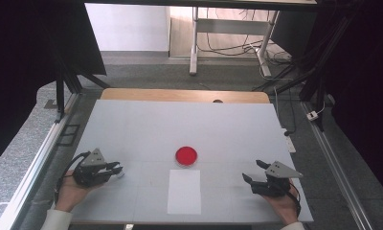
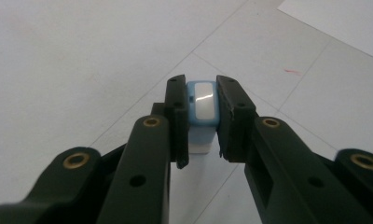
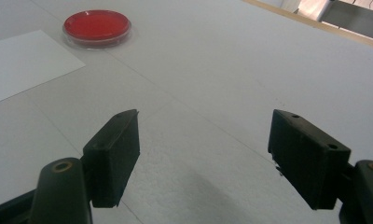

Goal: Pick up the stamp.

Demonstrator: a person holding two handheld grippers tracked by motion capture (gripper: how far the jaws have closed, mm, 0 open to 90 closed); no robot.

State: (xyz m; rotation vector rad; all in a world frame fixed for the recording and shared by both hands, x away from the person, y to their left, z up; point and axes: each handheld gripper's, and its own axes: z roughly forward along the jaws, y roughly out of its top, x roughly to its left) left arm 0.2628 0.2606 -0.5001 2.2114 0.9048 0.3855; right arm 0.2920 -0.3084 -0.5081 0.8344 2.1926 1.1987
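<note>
One small block (image 2: 201, 108) (pale blue with a glossy white face, its lower part white) sits clamped between the jaws of the left gripper (image 2: 201, 116), low over the table (image 1: 132, 129) near its left front corner. One red petri dish (image 1: 186, 155) and one white sheet (image 1: 184, 191) lie mid-table. The right gripper (image 3: 203, 154) holds nothing, jaws wide apart.

Left gripper (image 2: 201, 121): black jaws, brass-coloured rivets, light blue block (image 2: 202, 105) with a glossy white face between them. Right gripper (image 3: 203, 158): black jaws too, grey top plate. Dish (image 1: 186, 155): solid red inside, clear rim. Paper sheet (image 1: 184, 191): plain white. Table (image 1: 146, 124): pale grey, faint grid lines, small red mark (image 2: 292, 71).
</note>
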